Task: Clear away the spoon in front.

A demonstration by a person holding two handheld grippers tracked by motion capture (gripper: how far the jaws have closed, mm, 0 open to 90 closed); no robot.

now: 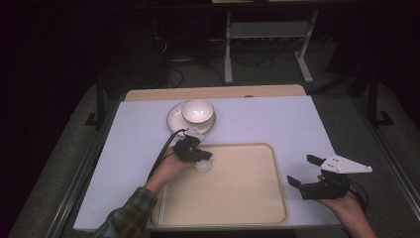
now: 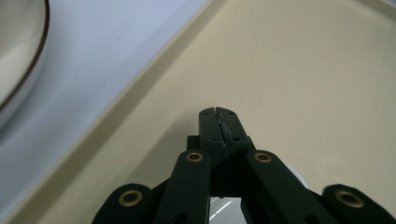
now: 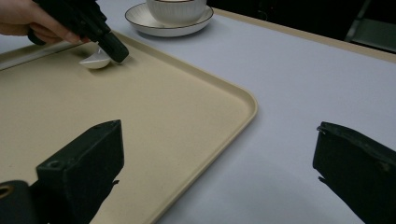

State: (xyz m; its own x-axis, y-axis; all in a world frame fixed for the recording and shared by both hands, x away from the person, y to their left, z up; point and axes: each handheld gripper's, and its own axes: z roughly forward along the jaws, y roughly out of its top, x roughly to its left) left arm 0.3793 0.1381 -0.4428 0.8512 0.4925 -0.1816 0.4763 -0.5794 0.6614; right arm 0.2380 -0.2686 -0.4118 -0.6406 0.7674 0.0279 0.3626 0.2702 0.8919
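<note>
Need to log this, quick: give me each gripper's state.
Left gripper: shut, apparently on the white spoon in the tray.
Right gripper: open, empty.

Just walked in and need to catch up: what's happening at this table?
A person works with two handheld grippers. The left gripper is shut, its tip down at a small white spoon lying in the beige tray's far left corner. The right gripper waits open just past the tray's right edge, holding nothing. A bowl sits on a saucer beyond the tray.

Table brightly lit, surroundings dark; close tongs slightly blurred.
</note>
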